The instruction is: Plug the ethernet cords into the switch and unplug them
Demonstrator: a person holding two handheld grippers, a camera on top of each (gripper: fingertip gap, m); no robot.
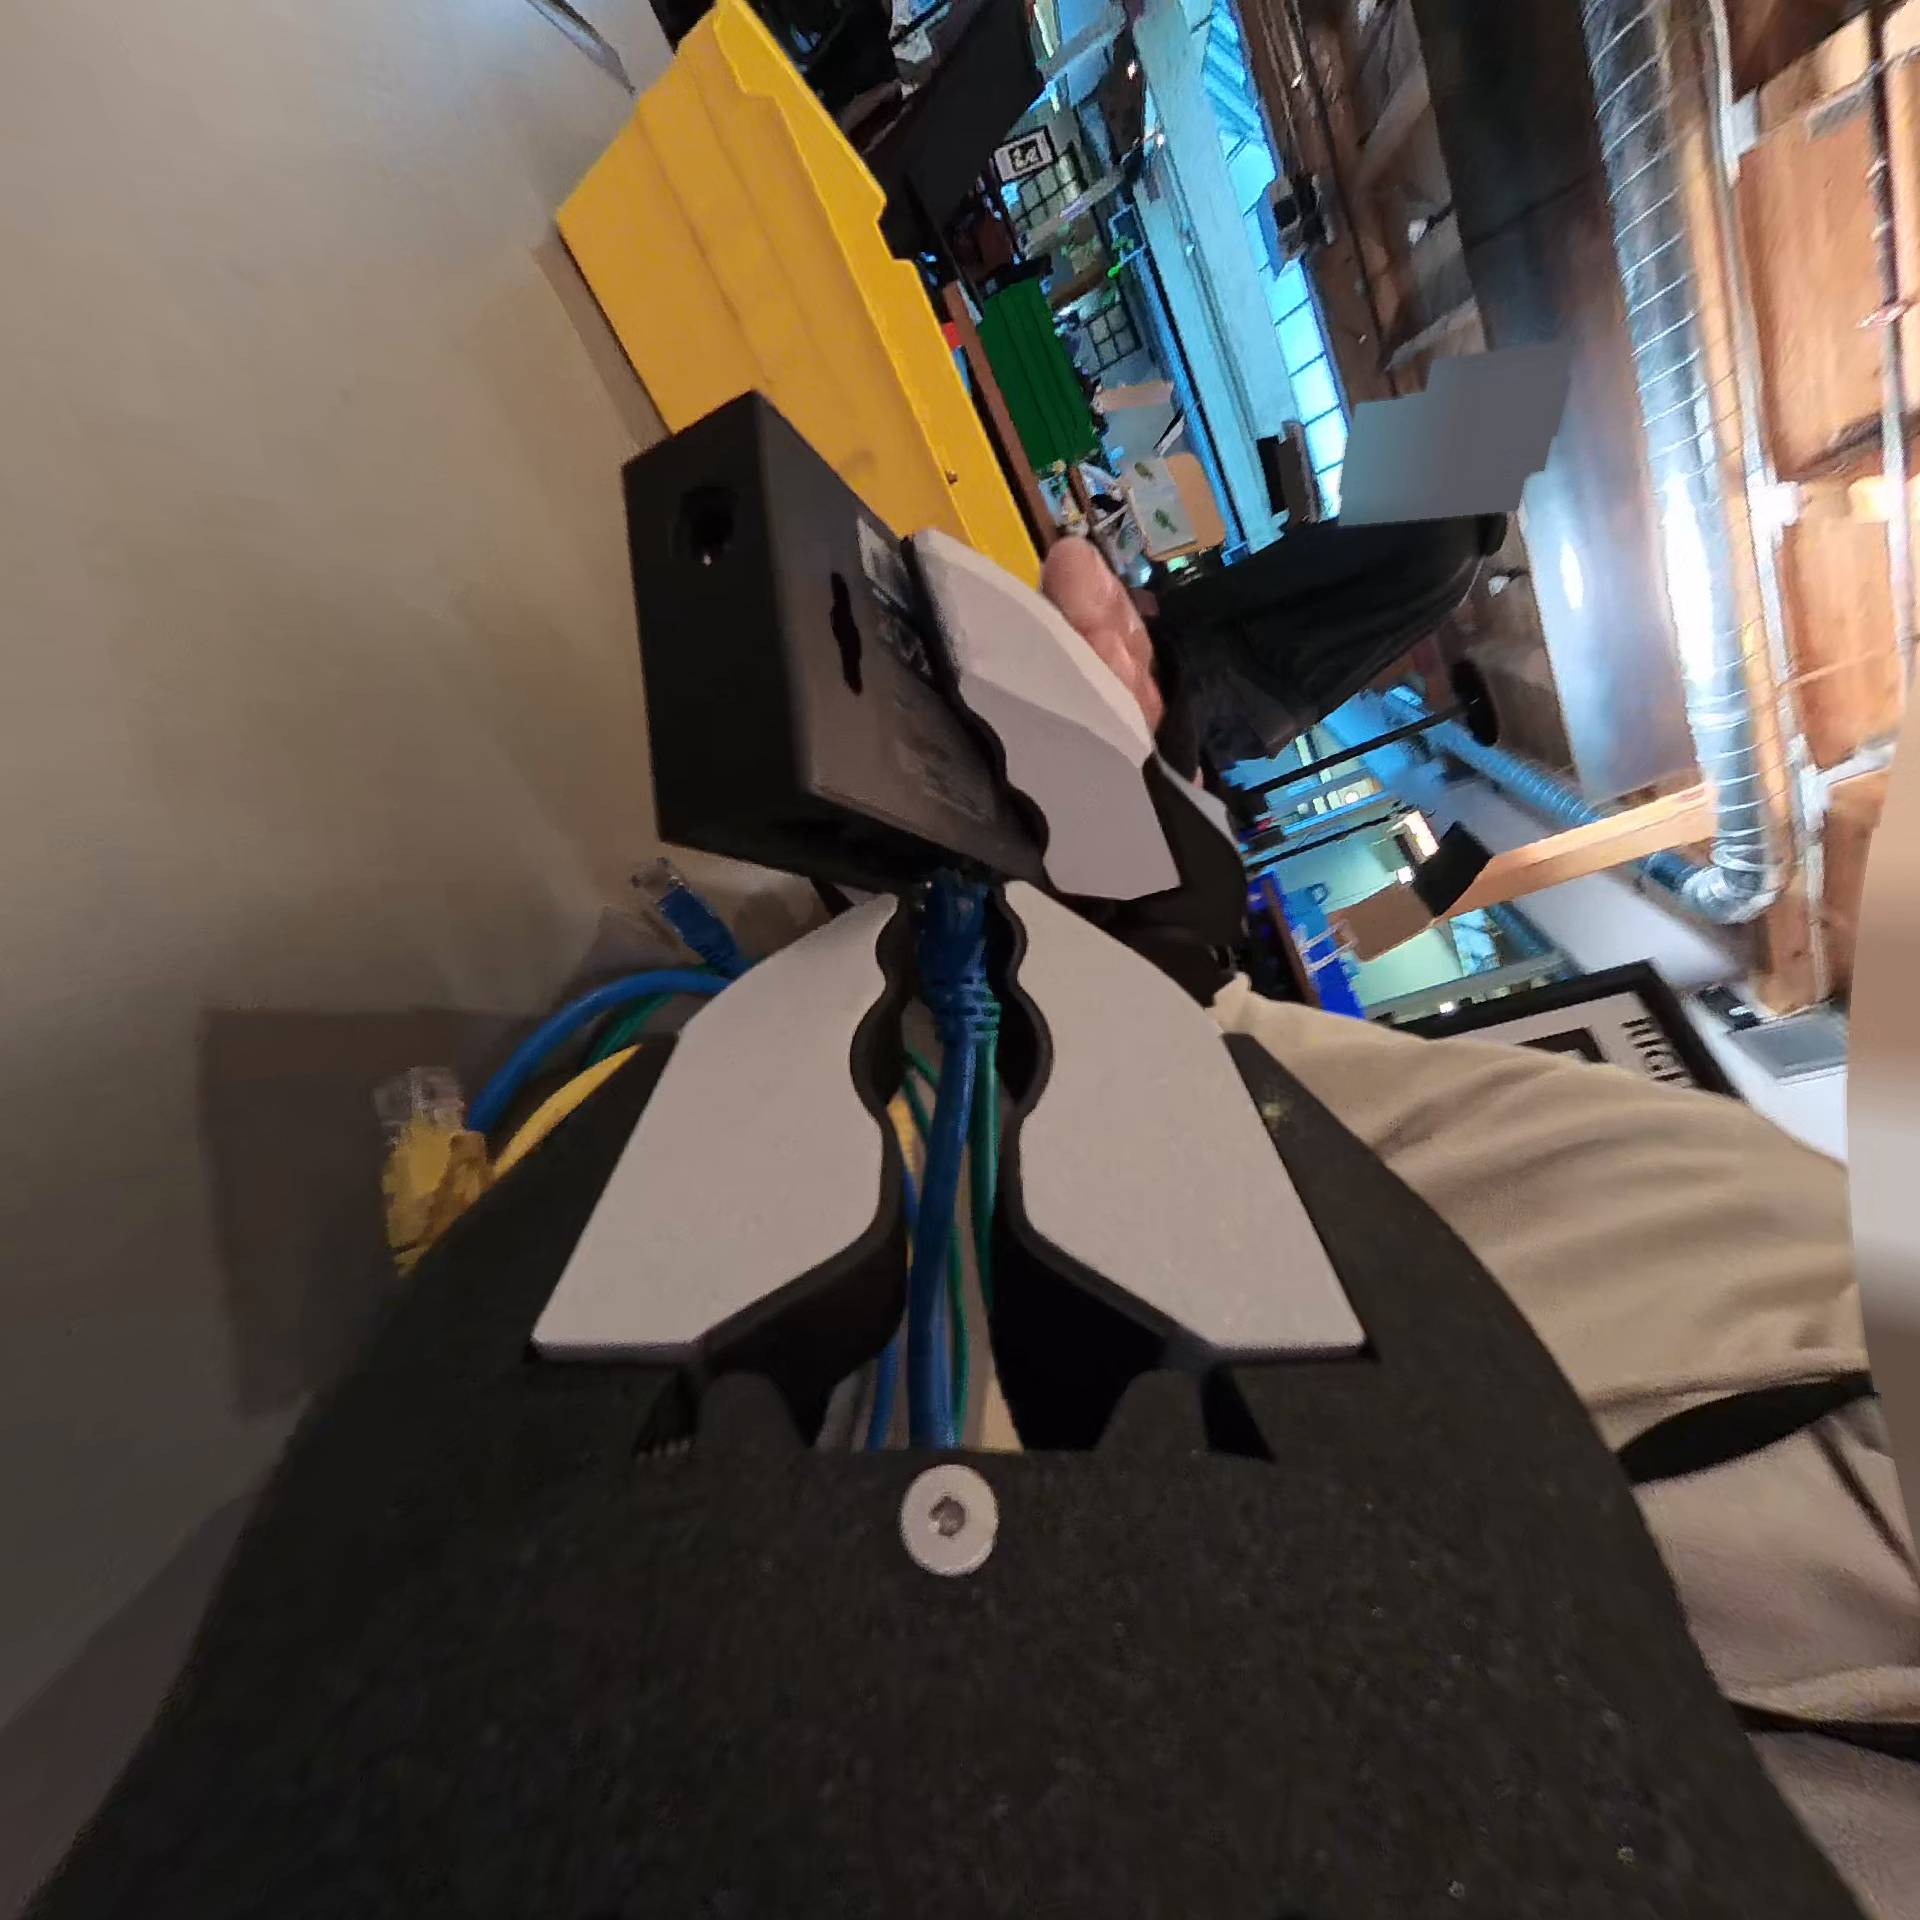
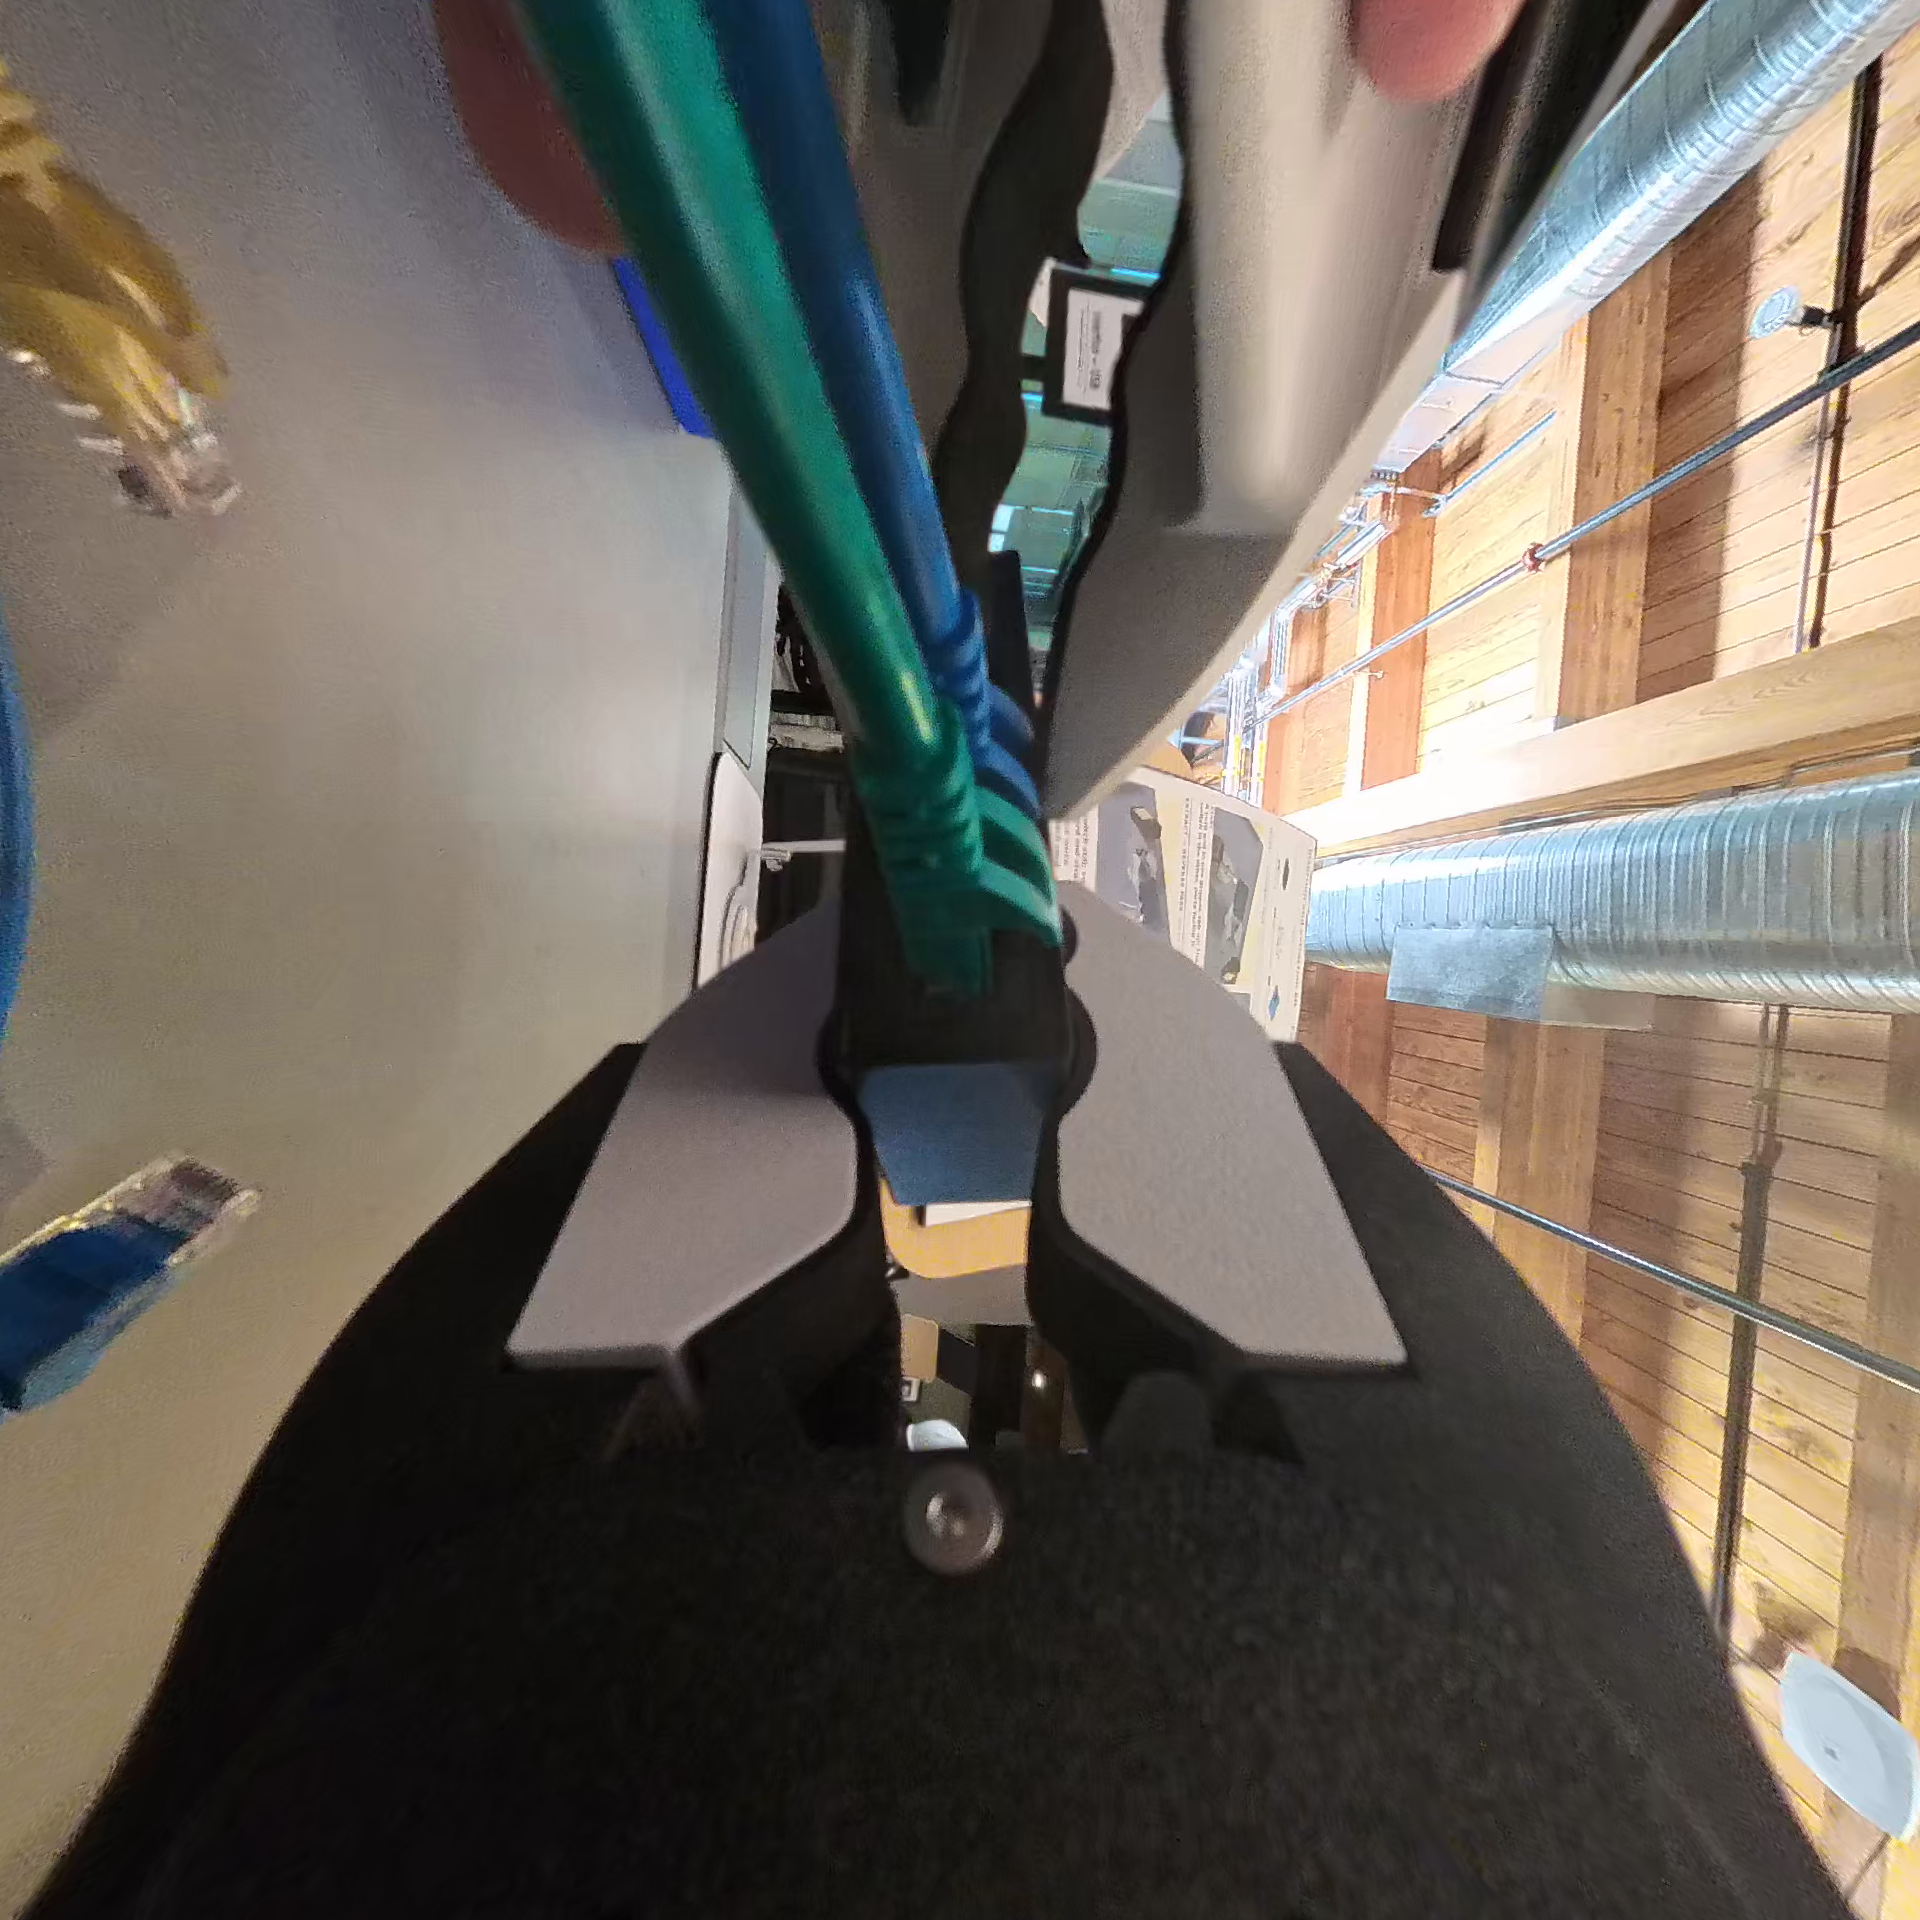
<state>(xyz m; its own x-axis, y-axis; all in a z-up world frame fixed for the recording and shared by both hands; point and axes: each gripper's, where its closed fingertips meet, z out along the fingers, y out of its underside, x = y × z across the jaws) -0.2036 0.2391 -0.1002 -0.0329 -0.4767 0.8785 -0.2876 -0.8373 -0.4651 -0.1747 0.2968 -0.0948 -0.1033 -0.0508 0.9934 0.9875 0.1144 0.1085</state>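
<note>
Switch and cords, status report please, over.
Right gripper shut on switch. Left gripper shut on blue cord at its plug; green cord plugged in beside it. Yellow cord lies loose.

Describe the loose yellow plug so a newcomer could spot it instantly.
Start at the black switch held up before the yellow bin. Below it to the left, two free plugs stick up from the cable bundle. The nearer, lower one is the yellow plug; its neighbour is blue.
</note>
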